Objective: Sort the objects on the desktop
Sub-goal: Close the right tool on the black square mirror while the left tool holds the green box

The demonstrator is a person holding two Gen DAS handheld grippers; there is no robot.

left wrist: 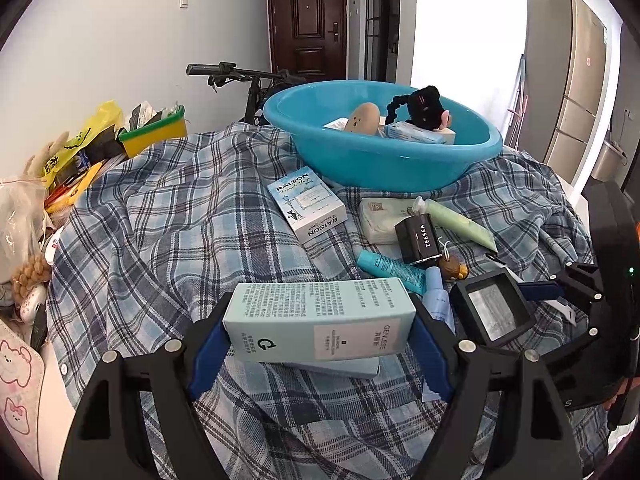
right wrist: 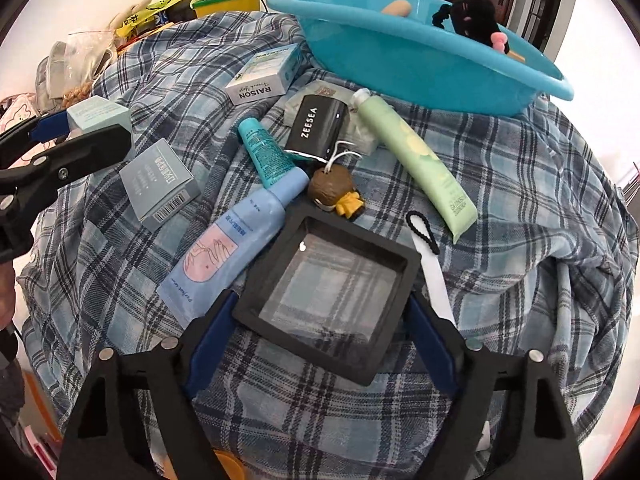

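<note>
Blue-padded fingers of the left gripper (left wrist: 320,344) clamp a pale green GENLESE box (left wrist: 320,320) crosswise, long axis level; the right gripper (right wrist: 324,320) straddles a black square case (right wrist: 328,300), grip uncertain; the blue basin (left wrist: 400,168) lies ahead

A rumpled blue plaid cloth (right wrist: 520,184) covered the table. On it lay a turquoise basin (right wrist: 400,60), a RAISON box (right wrist: 260,88), a black ZEESEA box (right wrist: 316,128), a green tube (right wrist: 420,156), a teal tube (right wrist: 266,152), a pale blue tube (right wrist: 232,248), a grey barcoded box (right wrist: 160,184) and a small brown-headed figurine (right wrist: 334,192).
</note>
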